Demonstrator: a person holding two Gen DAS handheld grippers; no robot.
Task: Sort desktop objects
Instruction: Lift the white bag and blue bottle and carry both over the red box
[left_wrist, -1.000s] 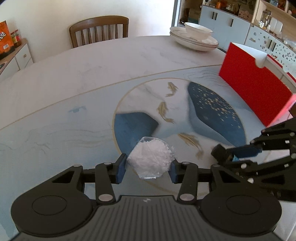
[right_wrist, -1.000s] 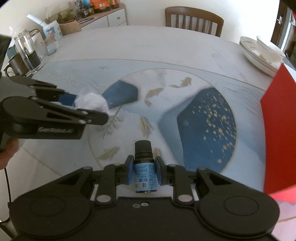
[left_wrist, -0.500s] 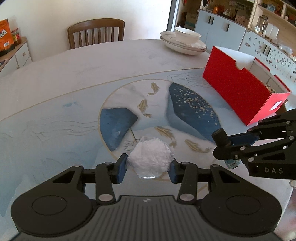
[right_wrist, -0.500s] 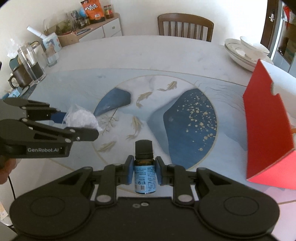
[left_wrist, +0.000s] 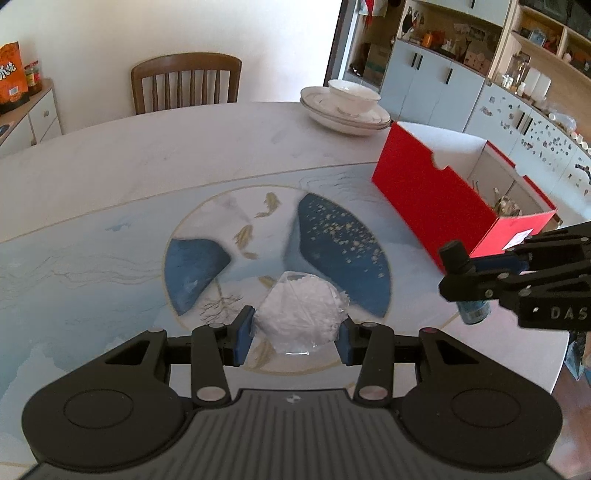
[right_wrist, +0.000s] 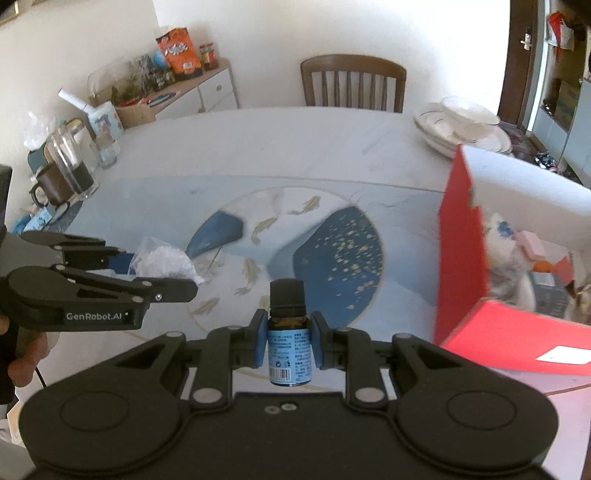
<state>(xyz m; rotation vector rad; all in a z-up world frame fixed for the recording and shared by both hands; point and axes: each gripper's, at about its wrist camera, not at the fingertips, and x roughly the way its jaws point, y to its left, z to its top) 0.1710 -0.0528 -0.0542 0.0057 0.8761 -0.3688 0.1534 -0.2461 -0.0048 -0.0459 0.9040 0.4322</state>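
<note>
My left gripper is shut on a clear bag of white flakes and holds it above the table; the bag also shows in the right wrist view. My right gripper is shut on a small dark bottle with a blue label, held upright; it shows at the right of the left wrist view. An open red box stands at the table's right and holds several items.
Stacked white plates with a bowl sit at the far right of the table. A wooden chair stands behind the table. A glass jug and mugs stand at the table's left edge. A sideboard with snack bags lines the wall.
Both grippers have risen and pulled back with their loads. The red box's open top and contents have come into view.
</note>
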